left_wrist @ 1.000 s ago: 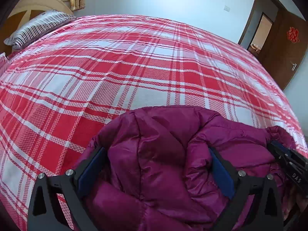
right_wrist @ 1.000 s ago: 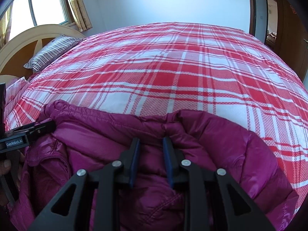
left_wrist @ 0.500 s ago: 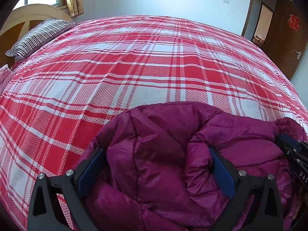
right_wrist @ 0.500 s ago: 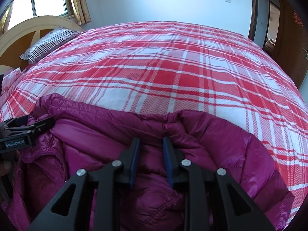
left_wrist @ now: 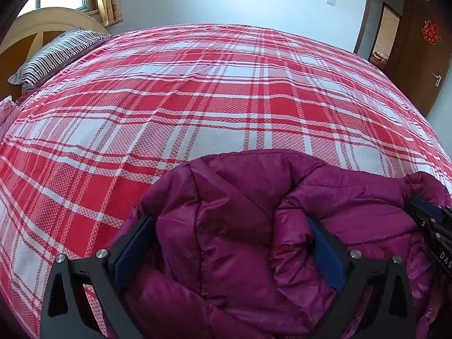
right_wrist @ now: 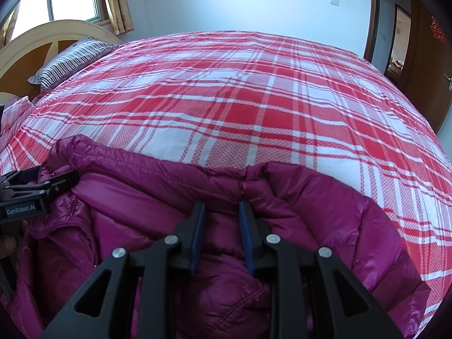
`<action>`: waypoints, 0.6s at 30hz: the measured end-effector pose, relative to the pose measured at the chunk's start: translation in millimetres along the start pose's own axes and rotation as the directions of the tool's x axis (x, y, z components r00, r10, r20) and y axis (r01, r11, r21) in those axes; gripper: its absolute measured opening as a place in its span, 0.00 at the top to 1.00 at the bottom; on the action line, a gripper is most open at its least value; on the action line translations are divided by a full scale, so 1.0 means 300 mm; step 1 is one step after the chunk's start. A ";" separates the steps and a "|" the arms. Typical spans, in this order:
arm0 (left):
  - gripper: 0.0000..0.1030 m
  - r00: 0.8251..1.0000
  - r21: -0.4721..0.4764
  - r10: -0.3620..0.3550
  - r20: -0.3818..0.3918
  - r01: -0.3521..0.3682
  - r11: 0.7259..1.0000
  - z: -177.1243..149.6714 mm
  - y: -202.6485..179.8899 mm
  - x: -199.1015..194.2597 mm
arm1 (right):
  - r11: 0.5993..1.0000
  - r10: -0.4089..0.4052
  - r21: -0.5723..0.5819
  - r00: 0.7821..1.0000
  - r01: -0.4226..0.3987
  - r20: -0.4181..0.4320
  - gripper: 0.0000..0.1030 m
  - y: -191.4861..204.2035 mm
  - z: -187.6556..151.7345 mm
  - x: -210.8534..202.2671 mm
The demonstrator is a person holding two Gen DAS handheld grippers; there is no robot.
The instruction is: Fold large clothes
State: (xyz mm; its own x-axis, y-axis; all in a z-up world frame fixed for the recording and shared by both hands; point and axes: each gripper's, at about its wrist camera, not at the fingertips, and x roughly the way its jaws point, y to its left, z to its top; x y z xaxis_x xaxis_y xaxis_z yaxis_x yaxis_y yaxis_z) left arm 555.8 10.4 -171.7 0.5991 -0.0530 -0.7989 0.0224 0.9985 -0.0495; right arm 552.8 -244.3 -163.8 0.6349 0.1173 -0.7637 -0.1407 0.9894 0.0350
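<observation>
Blue-padded, the right claw (right_wrist: 220,214) pinches a fold of the magenta puffer jacket (right_wrist: 296,206) while the left claw (left_wrist: 231,243), spread wide, grips a thick bunch of it, the jacket heaped on the red plaid bed (left_wrist: 197,99).

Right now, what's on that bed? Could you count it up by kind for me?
Magenta puffer jacket: 1
Striped pillow: 1
Pink floral pillow: 1
Handheld grippers, left gripper and right gripper: 2
Total: 5

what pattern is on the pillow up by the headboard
The pillow has dark and white stripes; it shows best in the left wrist view, near the headboard.
</observation>
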 end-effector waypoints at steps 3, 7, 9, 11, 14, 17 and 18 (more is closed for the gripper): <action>0.01 1.000 0.001 -0.001 0.001 0.001 1.000 0.000 -0.001 0.000 | 1.000 -0.002 -0.003 1.000 0.002 -0.001 0.74 0.000 0.000 0.001; 0.01 1.000 0.002 0.001 0.001 -0.001 1.000 0.002 -0.002 0.000 | 1.000 -0.001 -0.003 1.000 0.001 -0.001 0.74 0.001 0.001 0.001; 0.01 1.000 0.005 0.005 0.000 -0.005 1.000 0.003 -0.006 0.000 | 1.000 -0.003 -0.007 1.000 0.003 0.006 0.74 0.001 0.001 0.001; 0.01 1.000 0.007 0.007 0.000 -0.007 1.000 0.003 -0.007 0.000 | 1.000 -0.007 -0.010 1.000 0.007 0.006 0.74 0.003 0.001 0.001; 0.01 1.000 0.006 0.006 0.001 -0.006 1.000 0.003 -0.007 0.001 | 1.000 -0.005 -0.009 1.000 0.005 0.006 0.74 0.001 0.001 0.001; 0.01 1.000 0.008 0.009 0.003 -0.009 1.000 0.003 -0.007 0.001 | 1.000 0.000 -0.006 1.000 0.000 0.005 0.74 0.002 0.002 0.002; 0.01 1.000 0.009 0.010 0.005 -0.010 1.000 0.004 -0.009 0.000 | 1.000 0.001 -0.006 1.000 -0.001 0.003 0.74 0.002 0.003 0.003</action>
State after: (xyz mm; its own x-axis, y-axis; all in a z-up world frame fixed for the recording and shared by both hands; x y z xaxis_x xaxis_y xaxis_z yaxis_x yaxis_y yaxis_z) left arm 556.8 7.8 -170.8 0.6033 -0.0429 -0.7963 0.0233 0.9991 -0.0362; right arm 553.8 -243.5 -164.0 0.6373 0.1190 -0.7614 -0.1458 0.9888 0.0325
